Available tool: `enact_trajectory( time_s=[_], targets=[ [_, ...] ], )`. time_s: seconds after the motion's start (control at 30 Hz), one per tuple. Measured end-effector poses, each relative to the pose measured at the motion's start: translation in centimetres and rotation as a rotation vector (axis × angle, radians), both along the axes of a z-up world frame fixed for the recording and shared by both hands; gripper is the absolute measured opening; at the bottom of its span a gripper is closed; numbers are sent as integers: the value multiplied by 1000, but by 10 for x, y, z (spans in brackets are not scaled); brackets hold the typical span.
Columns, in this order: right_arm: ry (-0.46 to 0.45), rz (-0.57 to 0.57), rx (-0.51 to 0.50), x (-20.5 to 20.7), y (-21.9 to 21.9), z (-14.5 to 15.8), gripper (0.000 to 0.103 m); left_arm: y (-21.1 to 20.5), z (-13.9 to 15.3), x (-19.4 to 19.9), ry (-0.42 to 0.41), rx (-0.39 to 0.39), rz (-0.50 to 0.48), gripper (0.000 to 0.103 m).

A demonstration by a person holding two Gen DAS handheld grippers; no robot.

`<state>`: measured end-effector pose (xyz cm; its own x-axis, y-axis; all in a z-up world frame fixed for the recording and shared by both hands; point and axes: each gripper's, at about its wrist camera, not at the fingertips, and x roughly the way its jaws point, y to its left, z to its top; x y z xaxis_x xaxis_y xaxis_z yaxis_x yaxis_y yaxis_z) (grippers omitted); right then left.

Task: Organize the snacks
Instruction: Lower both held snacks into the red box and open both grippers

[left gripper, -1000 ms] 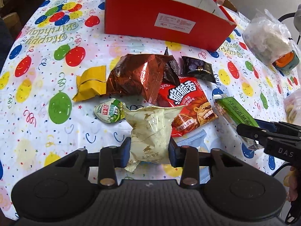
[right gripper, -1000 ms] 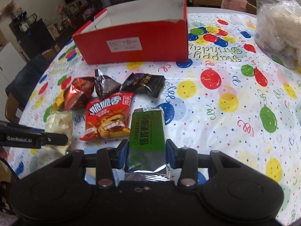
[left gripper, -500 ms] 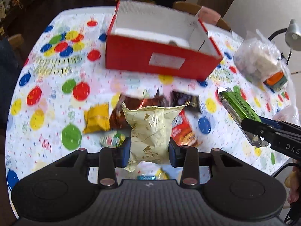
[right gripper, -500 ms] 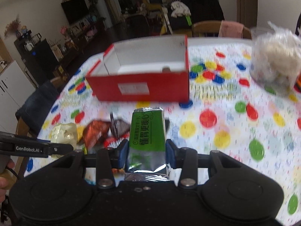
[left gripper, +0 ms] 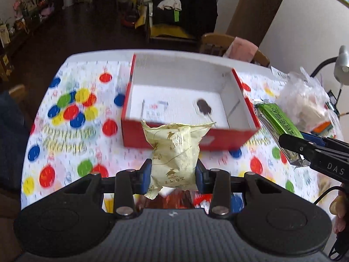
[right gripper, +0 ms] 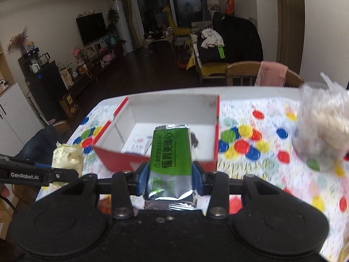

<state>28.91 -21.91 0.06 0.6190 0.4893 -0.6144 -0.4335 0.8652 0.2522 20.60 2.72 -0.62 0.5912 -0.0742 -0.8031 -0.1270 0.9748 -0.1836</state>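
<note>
My left gripper (left gripper: 173, 175) is shut on a pale yellow snack bag (left gripper: 174, 150), held in the air just short of the red cardboard box (left gripper: 185, 138). The green and silver snack packet (right gripper: 171, 159) is pinched by my right gripper (right gripper: 170, 180), also raised in front of the box (right gripper: 157, 161). Each gripper shows at the edge of the other's view: the right one with the green packet (left gripper: 277, 118), the left one with the yellow bag (right gripper: 67, 159). The box's white inside (left gripper: 181, 104) holds a dark lollipop (left gripper: 204, 107) and a small paper. Several other snacks lie below, mostly hidden.
A table with a balloon-print birthday cloth (left gripper: 72, 113) carries everything. A clear plastic bag of pale food (left gripper: 305, 100) sits at the right. A wooden chair with a pink cloth (right gripper: 268, 74) stands behind the table. A fingertip (left gripper: 337, 205) shows at the right edge.
Both grippers have risen with their packets and tipped up. The box now shows its open inside, and the loose snacks on the cloth have dropped out of sight below.
</note>
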Motion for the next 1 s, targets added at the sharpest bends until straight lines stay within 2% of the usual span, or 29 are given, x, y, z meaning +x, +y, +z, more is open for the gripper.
enact_trajectory(
  time_s=[0.3, 0.43, 0.77, 1.0],
  targets=[
    [31, 10, 4, 67, 13, -1, 41, 3, 5, 65, 19, 43, 21, 39],
    [43, 30, -25, 95, 25, -6, 41, 2, 0, 97, 42, 92, 19, 39],
    [120, 96, -100, 154, 59, -36, 41, -2, -27, 164, 134, 191, 8, 39],
    [192, 132, -127, 186, 78, -62, 41, 0, -52, 199, 212, 200, 14, 39]
  ],
)
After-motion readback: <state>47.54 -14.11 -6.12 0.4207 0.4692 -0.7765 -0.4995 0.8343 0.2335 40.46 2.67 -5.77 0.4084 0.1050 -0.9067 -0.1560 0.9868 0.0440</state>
